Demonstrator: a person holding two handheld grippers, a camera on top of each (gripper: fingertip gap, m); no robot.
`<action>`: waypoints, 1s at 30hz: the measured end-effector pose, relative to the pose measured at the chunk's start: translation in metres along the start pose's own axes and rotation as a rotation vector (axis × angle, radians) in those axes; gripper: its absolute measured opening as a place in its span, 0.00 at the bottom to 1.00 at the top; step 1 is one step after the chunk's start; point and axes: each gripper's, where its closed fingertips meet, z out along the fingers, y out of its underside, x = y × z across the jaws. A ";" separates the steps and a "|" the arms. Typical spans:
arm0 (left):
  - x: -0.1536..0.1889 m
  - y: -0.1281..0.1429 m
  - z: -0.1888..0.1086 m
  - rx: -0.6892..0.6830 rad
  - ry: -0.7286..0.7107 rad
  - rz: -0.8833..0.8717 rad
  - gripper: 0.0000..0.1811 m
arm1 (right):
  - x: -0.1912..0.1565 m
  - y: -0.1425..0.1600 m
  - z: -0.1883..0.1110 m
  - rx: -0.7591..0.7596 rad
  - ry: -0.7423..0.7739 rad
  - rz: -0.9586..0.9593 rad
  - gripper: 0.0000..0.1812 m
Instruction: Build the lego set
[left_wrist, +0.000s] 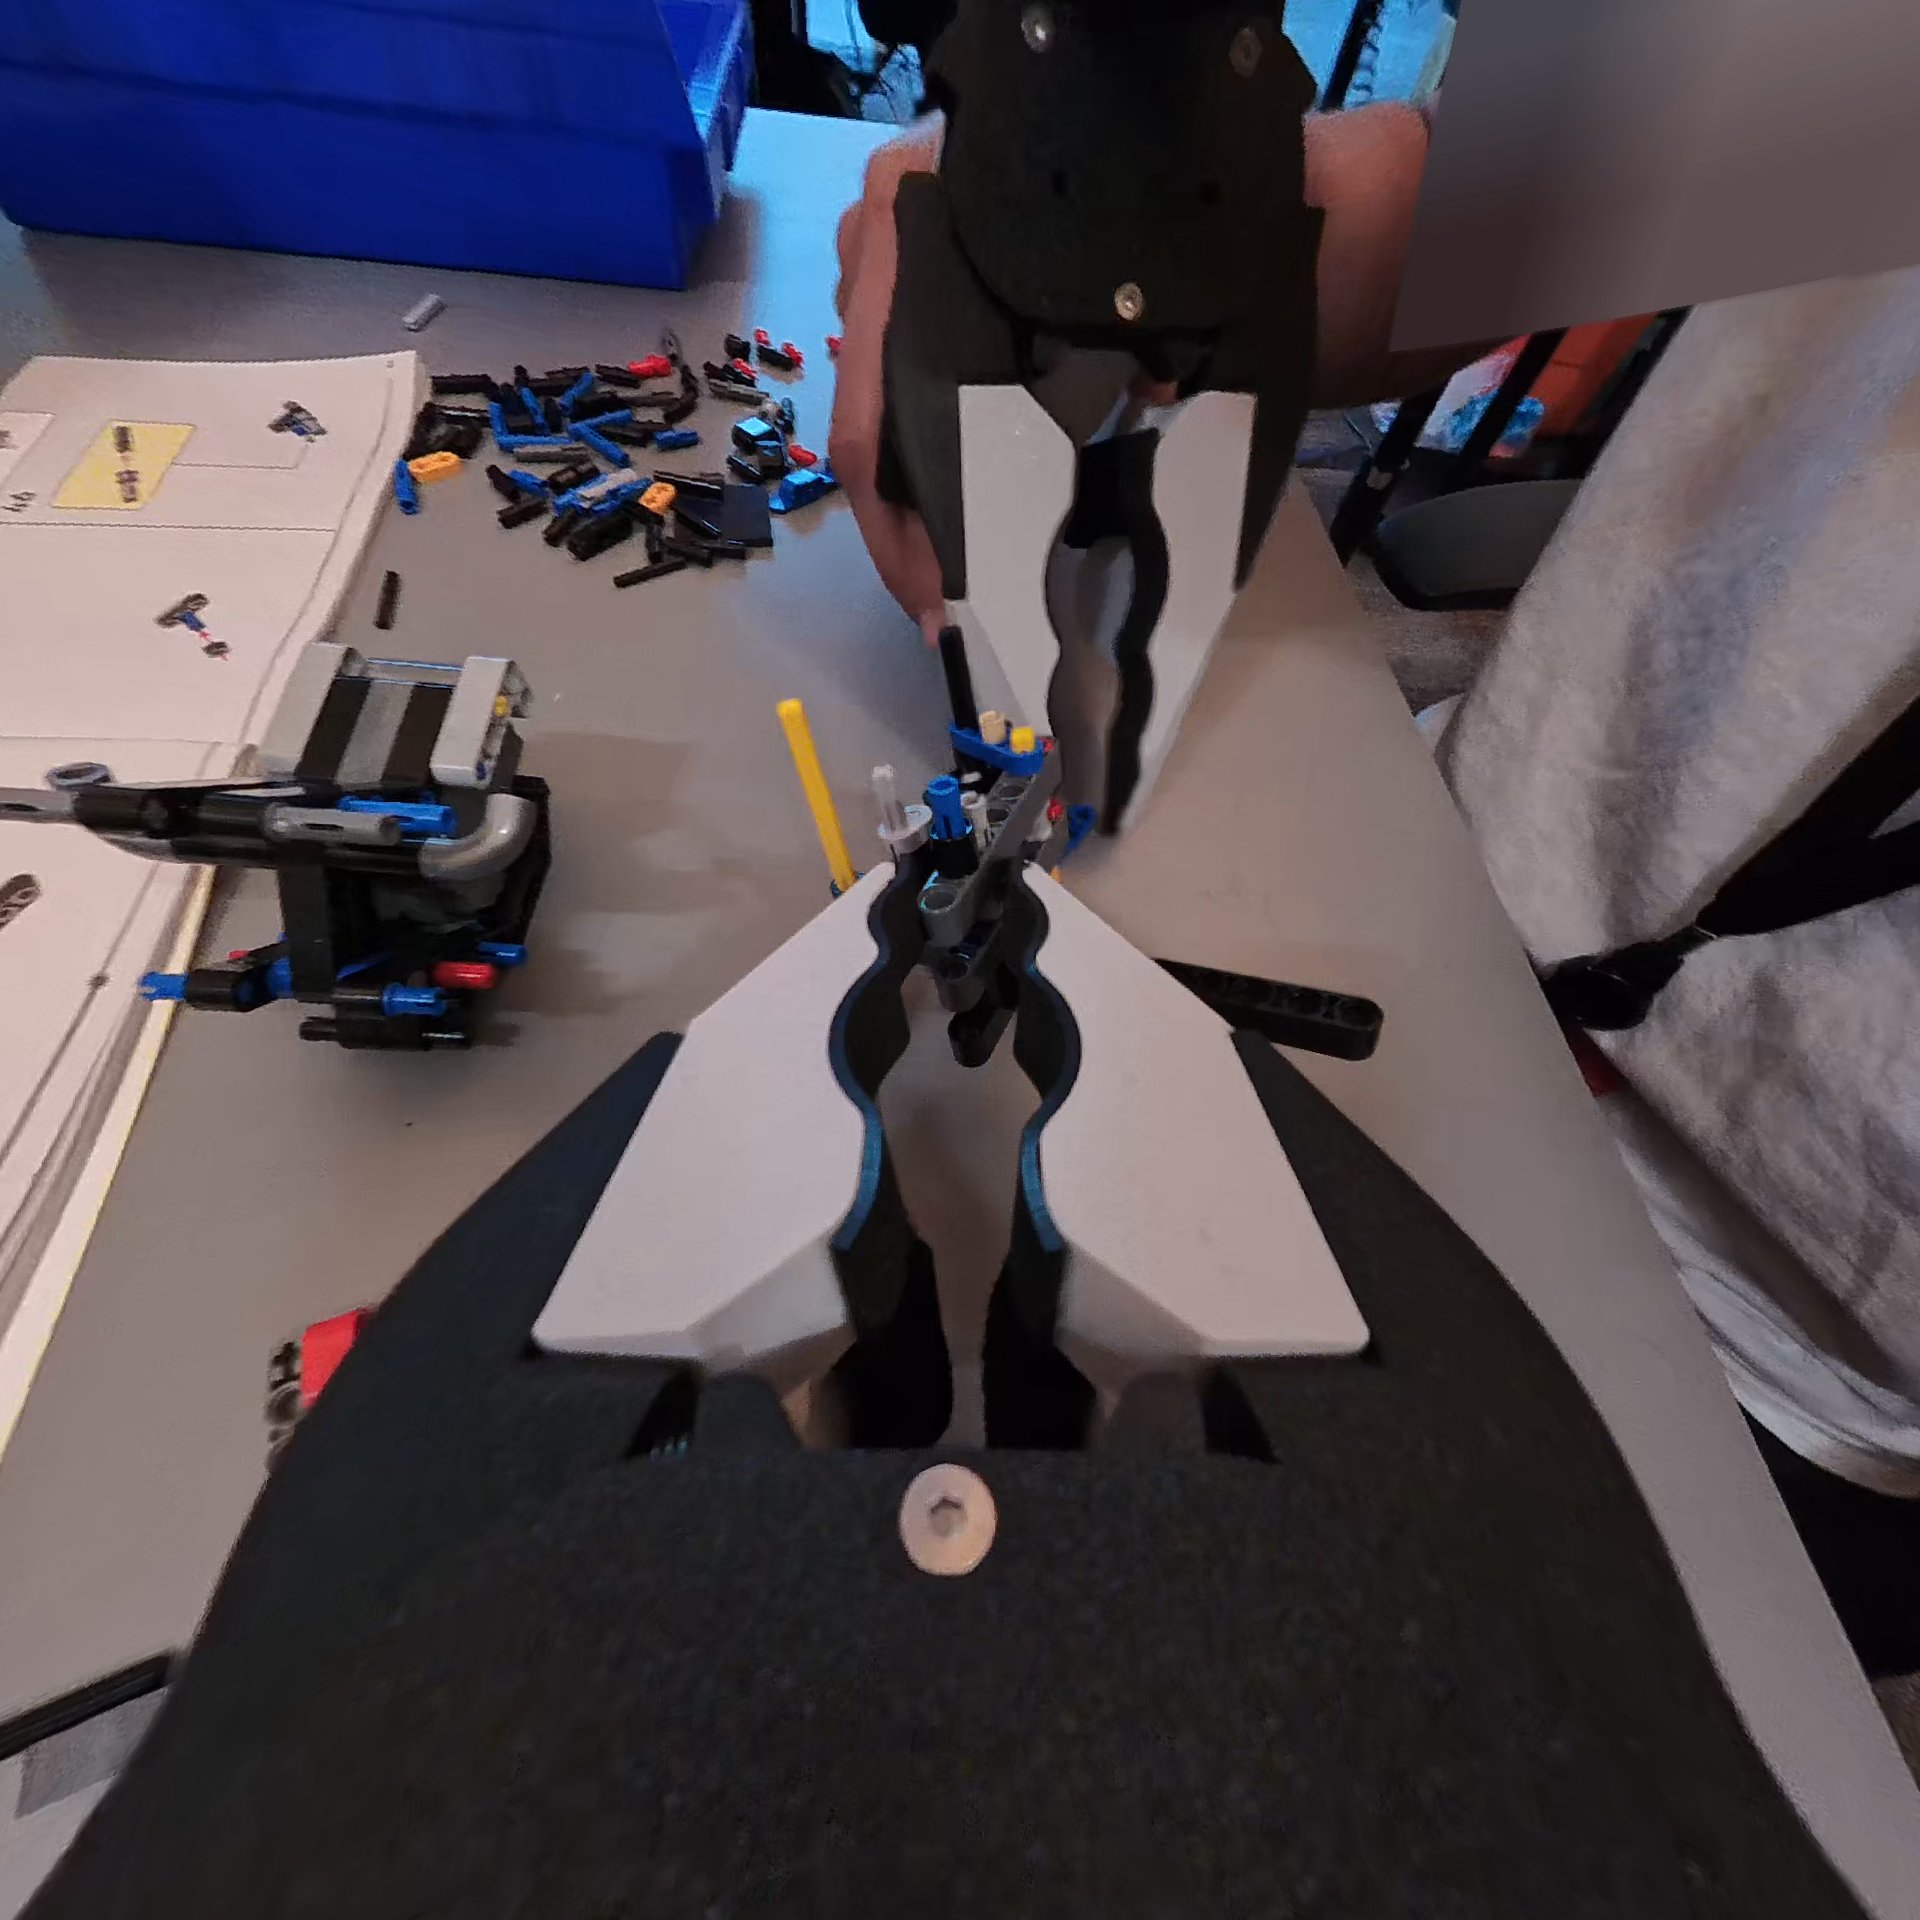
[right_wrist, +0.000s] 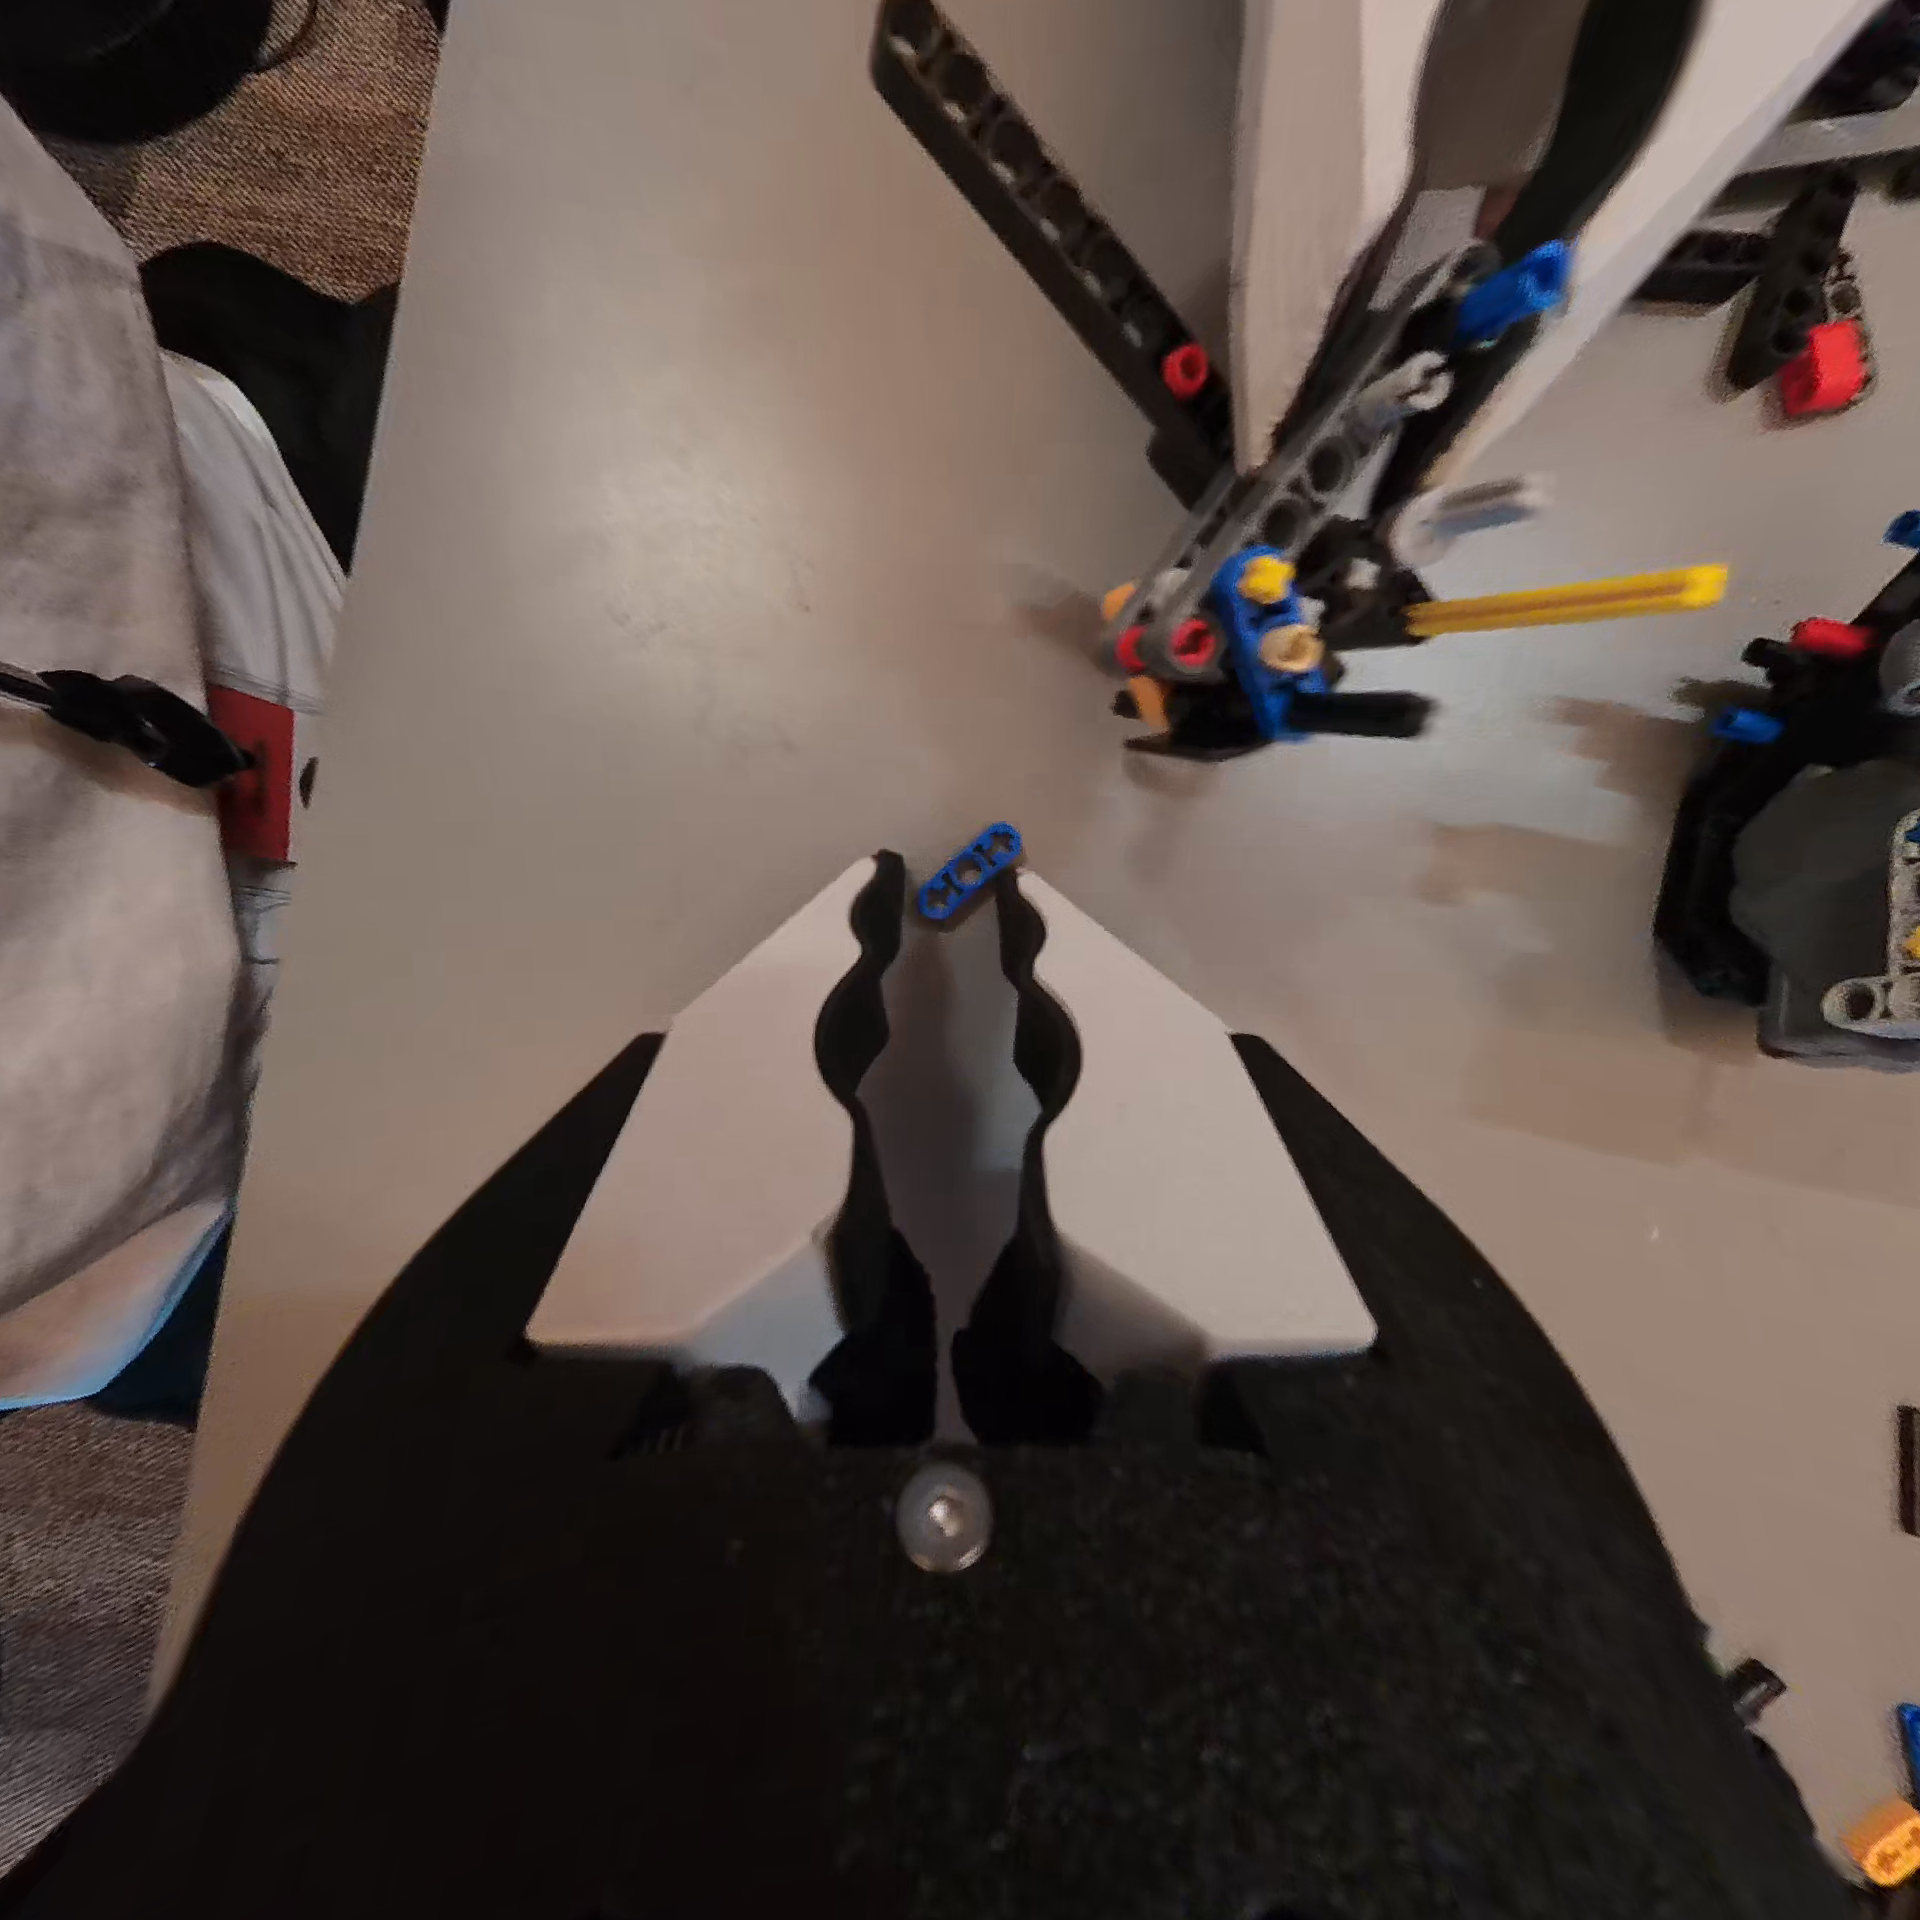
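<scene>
My left gripper (left_wrist: 956, 883) is shut on a small lego sub-assembly (left_wrist: 971, 852): a grey holed beam with blue pins, a blue thin piece carrying tan and yellow pins, and a yellow axle (left_wrist: 816, 790) sticking out to the left. It holds the assembly just above the grey table (left_wrist: 675, 727). My right gripper (right_wrist: 948, 871) is shut on a small blue three-hole beam (right_wrist: 977, 868), pinched at its tips. In the left wrist view it (left_wrist: 1107, 810) points down just behind and right of the assembly. The right wrist view shows the assembly (right_wrist: 1247, 623) up and to the right, apart from the blue beam.
A partly built black and grey model (left_wrist: 395, 831) stands to the left, beside an open instruction booklet (left_wrist: 156, 520). Loose pieces (left_wrist: 623, 457) lie at the back, in front of a blue bin (left_wrist: 364, 125). A long black beam (right_wrist: 1039, 208) lies near the table's right edge, beside a person's torso (left_wrist: 1714, 831).
</scene>
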 end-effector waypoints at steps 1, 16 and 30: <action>0.002 0.002 0.001 -0.011 0.016 0.000 0.07 | 0.003 0.001 0.000 -0.001 0.014 -0.006 0.07; 0.044 0.016 0.003 -0.078 0.227 0.075 0.03 | 0.022 -0.029 -0.050 0.322 0.064 -0.138 0.03; 0.070 -0.006 -0.011 0.043 0.510 -0.162 0.03 | 0.000 -0.079 -0.073 0.733 -0.393 0.147 0.03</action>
